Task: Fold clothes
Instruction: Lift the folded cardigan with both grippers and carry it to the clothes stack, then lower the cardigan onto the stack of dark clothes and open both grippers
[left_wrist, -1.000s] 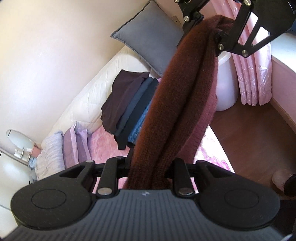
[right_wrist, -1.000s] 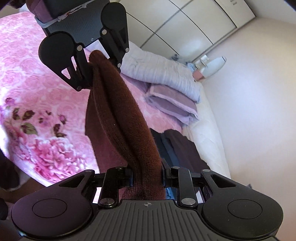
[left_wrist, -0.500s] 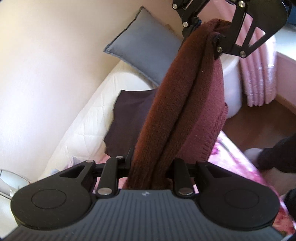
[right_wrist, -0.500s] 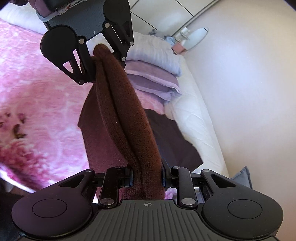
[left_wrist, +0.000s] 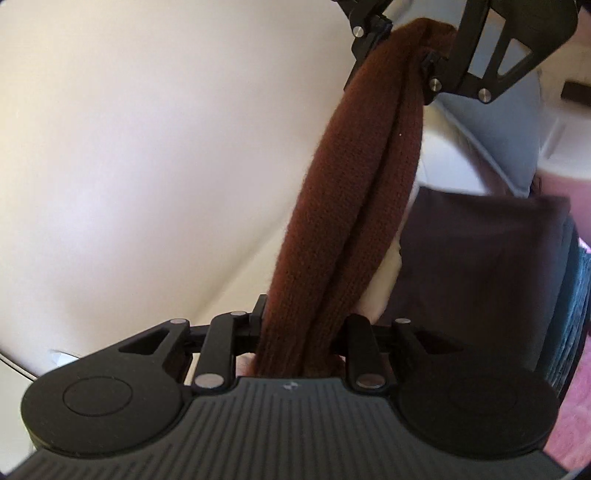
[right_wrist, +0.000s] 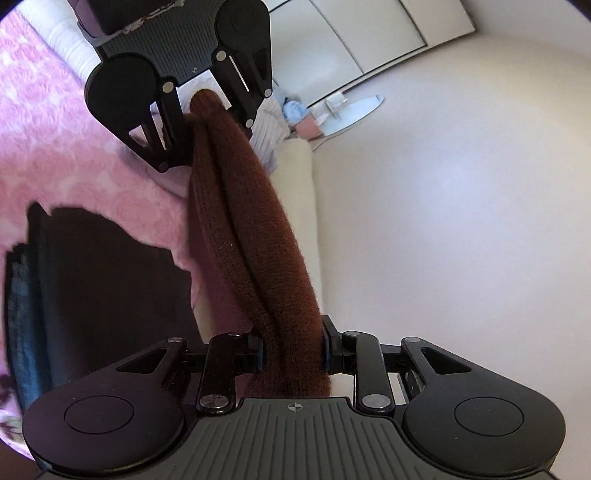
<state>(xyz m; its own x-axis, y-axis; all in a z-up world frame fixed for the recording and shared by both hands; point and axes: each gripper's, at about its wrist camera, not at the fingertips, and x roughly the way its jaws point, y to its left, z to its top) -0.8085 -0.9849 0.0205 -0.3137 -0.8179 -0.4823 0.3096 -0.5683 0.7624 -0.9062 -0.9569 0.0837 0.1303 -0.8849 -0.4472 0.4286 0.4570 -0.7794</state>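
Cream walls and a bed under a pink floral bedspread (right_wrist: 66, 173) fill the background. Stretched in the air between the two tools is a rust-brown knitted garment (left_wrist: 354, 206), bunched into a thick rope. The left gripper (left_wrist: 301, 334) has its jaws clamped on one end, and the right gripper (right_wrist: 291, 349) is clamped on the other. Below the garment, a stack of dark folded clothes (left_wrist: 480, 266) lies on the bed, just beside a grey cushion (left_wrist: 506, 122). Folded lilac bedding (right_wrist: 269, 136) sits farther along, near white wardrobe doors (right_wrist: 373, 33).
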